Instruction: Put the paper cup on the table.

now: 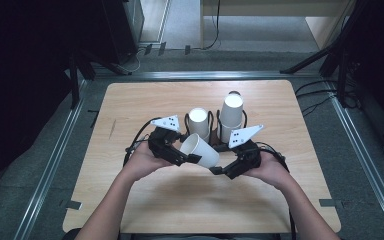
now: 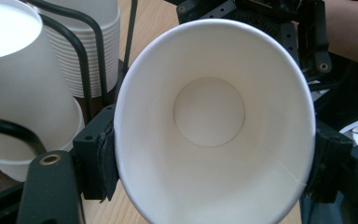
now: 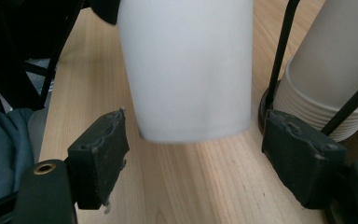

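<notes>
Nearest the person, two forearms reach in over the wooden table (image 1: 145, 200), each hand holding a gripper. The left gripper (image 1: 192, 158) pinches a single white paper cup (image 1: 200, 150) across its mouth, so the rim is squeezed from round into an oval; in the left gripper view the cup (image 2: 214, 126) faces the camera open end first, showing a clean white inside, a round flat bottom and a faint seam running down the wall, with a black pad pressed against the rim on each side. The cup lies tilted on its side in the air above the middle of the table, its closed end pointing toward the right gripper (image 1: 216, 170). That gripper's jaws are spread wide, and in its own view the cup's plain white base (image 3: 186, 70) hangs between and just beyond the two pads, touching neither. Farther back stand two stacks of upturned cups in black wire holders, a shorter one (image 1: 199, 121) on the left and a taller one (image 1: 231, 115) on the right.
</notes>
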`<action>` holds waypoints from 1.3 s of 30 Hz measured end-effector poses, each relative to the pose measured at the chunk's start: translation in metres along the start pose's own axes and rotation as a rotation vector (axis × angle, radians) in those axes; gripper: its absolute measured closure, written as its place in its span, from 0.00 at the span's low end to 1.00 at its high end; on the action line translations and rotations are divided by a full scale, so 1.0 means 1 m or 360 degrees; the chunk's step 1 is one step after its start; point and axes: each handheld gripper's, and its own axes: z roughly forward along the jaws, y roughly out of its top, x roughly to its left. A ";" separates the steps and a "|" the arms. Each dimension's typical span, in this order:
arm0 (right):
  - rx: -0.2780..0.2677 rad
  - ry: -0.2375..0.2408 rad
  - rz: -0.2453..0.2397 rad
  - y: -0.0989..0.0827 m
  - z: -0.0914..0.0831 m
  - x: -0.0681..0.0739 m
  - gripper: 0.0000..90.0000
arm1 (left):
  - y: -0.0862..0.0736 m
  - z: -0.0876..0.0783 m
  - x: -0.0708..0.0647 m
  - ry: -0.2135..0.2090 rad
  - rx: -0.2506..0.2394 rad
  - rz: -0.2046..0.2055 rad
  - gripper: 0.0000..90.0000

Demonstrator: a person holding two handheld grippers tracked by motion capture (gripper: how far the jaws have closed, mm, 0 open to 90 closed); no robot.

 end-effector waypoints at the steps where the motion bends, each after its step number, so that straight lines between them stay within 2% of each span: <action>1: -0.0002 -0.0005 -0.0004 0.000 -0.001 0.000 0.25 | 0.000 -0.001 0.000 0.0013 0.0014 0.0007 0.25; 6: 0.0011 0.0002 0.0007 -0.003 -0.005 0.000 0.25 | 0.000 -0.009 0.000 0.0064 0.0056 0.0017 0.25; 12: 0.0000 -0.0048 0.0016 -0.005 -0.012 -0.002 0.25 | -0.001 -0.019 0.000 0.0102 0.0099 0.0034 0.25; 18: -0.0006 -0.0078 0.0030 -0.008 -0.018 -0.003 0.25 | -0.003 -0.028 0.000 0.0191 0.0190 0.0048 0.25; 22: -0.0015 -0.0082 0.0052 -0.009 -0.020 -0.006 0.25 | -0.006 -0.034 0.002 0.0209 0.0213 0.0024 0.25; 34: -0.0034 -0.0089 0.0099 -0.010 -0.021 -0.013 0.25 | -0.019 -0.056 0.009 0.0338 0.0290 -0.0036 0.25; 39: -0.0043 -0.0093 0.0114 -0.010 -0.023 -0.015 0.25 | -0.026 -0.064 0.013 0.0388 0.0321 -0.0094 0.24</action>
